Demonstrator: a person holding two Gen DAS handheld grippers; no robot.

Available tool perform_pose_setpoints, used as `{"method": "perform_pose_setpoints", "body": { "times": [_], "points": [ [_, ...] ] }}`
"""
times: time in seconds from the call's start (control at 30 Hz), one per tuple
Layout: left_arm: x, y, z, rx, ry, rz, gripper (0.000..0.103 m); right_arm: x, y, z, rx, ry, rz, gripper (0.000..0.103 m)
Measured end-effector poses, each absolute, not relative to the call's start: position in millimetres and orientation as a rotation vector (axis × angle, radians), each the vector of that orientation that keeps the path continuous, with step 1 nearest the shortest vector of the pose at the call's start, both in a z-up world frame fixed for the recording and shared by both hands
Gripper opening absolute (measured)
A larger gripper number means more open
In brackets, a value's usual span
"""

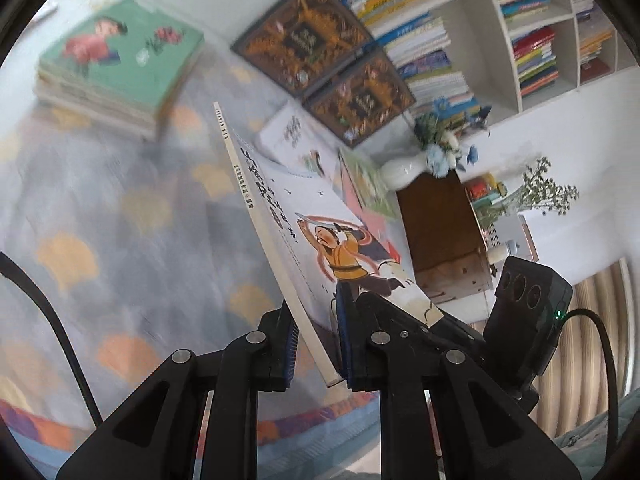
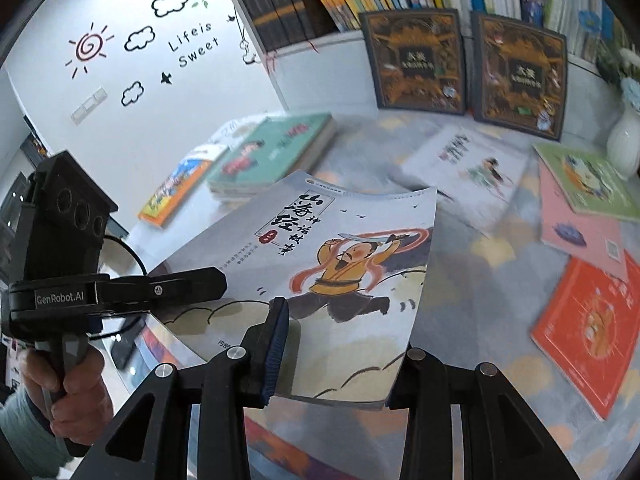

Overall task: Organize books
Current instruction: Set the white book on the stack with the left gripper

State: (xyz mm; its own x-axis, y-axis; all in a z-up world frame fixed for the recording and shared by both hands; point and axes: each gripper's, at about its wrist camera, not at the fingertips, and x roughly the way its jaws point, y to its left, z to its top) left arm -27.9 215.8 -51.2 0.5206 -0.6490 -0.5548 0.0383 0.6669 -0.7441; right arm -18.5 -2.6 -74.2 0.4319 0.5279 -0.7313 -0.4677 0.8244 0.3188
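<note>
A grey picture book with a sword-waving warrior in yellow (image 1: 320,236) (image 2: 340,256) is held up above the bed. My left gripper (image 1: 318,344) is shut on its lower edge, the book standing on edge between the fingers. In the right wrist view the left gripper (image 2: 168,286) clamps the book's left side. My right gripper (image 2: 340,356) is shut on the book's near edge, with the left finger (image 2: 276,344) over the cover and the right finger hidden under it. A stack topped by a green book (image 1: 120,56) (image 2: 272,148) lies on the bed.
Loose books lie on the patterned bedspread (image 1: 100,220): a white one (image 2: 468,160), a green one (image 2: 588,176), a pink one (image 2: 576,228), a red one (image 2: 592,328). Two dark ornate books (image 2: 420,60) lean on the bookshelf (image 1: 500,20). A white vase (image 2: 624,140) stands at the right.
</note>
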Motion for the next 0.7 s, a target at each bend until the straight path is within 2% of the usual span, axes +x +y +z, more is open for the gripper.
{"method": "perform_pose_setpoints", "body": {
  "times": [0.2, 0.33, 0.47, 0.7],
  "points": [
    [2.1, 287.9, -43.1, -0.72, 0.898, -0.393, 0.014, 21.9, 81.5, -62.7, 0.041, 0.898, 0.653, 0.038],
    [34.0, 334.3, -50.4, -0.695, 0.916, -0.322, 0.014, 60.0, 142.9, -75.3, 0.04, 0.958, 0.658, 0.038],
    [68.3, 362.6, -58.8, -0.62, 0.937, -0.277, 0.014, 87.7, 181.7, -80.4, 0.052, 0.962, 0.645, 0.038],
    [116.4, 399.9, -86.9, -0.684, 0.935, -0.258, 0.013, 141.8, 215.2, -89.6, 0.079, 1.021, 0.583, 0.039]
  ]
}}
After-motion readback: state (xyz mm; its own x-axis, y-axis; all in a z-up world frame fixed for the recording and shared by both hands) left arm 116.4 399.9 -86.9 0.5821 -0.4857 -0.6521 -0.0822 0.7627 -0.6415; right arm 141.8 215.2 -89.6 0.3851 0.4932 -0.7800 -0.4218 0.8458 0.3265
